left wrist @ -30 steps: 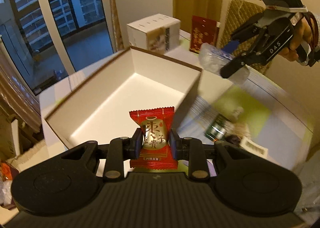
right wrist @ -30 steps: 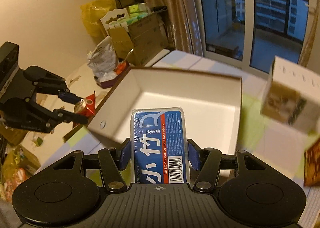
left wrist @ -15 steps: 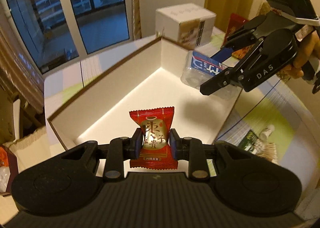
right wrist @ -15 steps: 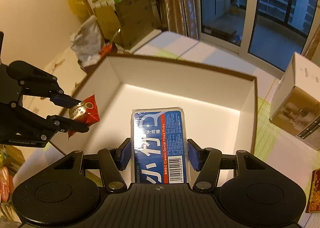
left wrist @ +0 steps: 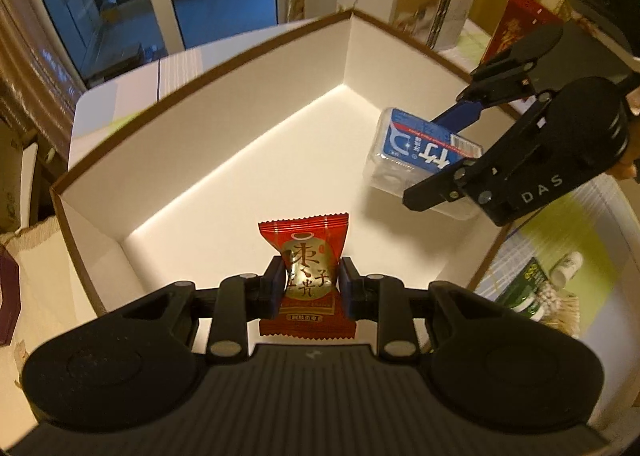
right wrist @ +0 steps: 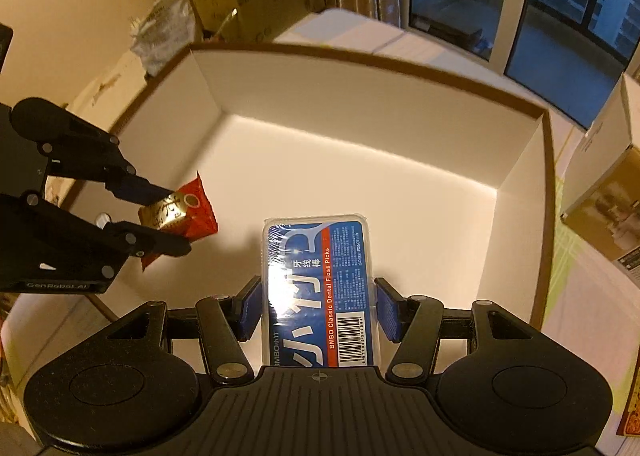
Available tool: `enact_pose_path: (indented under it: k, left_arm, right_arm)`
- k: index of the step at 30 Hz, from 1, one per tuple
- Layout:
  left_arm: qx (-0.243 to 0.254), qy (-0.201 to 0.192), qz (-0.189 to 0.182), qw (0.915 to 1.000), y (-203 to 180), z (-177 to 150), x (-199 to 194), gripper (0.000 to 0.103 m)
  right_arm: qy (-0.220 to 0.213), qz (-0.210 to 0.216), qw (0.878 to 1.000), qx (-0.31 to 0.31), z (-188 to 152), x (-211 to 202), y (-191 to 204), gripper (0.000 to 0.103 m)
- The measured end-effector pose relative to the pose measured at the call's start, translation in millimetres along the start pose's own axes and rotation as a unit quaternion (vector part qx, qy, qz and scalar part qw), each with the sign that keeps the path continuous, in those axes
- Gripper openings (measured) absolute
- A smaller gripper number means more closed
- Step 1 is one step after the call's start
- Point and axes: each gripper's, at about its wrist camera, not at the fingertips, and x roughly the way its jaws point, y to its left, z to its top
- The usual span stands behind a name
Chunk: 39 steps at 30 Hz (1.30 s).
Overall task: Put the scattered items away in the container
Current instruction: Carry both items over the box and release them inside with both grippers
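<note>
The left gripper pinches a light, crinkly candy packet by its middle. The right gripper squeezes a hard, slippery floss box over the open box.

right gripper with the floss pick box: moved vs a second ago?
Yes. In the left wrist view, the right gripper, shut on the blue floss pick box, has come from beyond the white cardboard container's rim to over its floor.
</note>
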Motion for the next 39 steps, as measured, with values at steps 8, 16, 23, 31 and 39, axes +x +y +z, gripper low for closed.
enact_pose_path:
  k: [8,16,23,31,39]
  left_arm:
    - [-0.009,0.043,0.005,0.999,4,0,28,0.024]
    - [-0.023,0.061,-0.008,0.9978,5,1,45,0.024]
    - [-0.037,0.066,-0.004,0.9971,2,3,50,0.024]
    - [-0.038,0.073,0.007,0.9966,0,0,49,0.058]
    - [-0.05,0.082,0.018,0.9952,8,-10,42,0.069]
  right_arm:
    - [0.035,0.004,0.999,0.005,0,21,-6,0.06]
    - [0.045,0.012,0.999,0.003,5,30,-6,0.06]
    - [0.053,0.011,0.999,-0.005,9,36,-5,0.06]
    - [0.05,0.002,0.999,-0.015,16,28,-3,0.091]
    - [0.056,-0.001,0.998,0.02,21,18,-13,0.091]
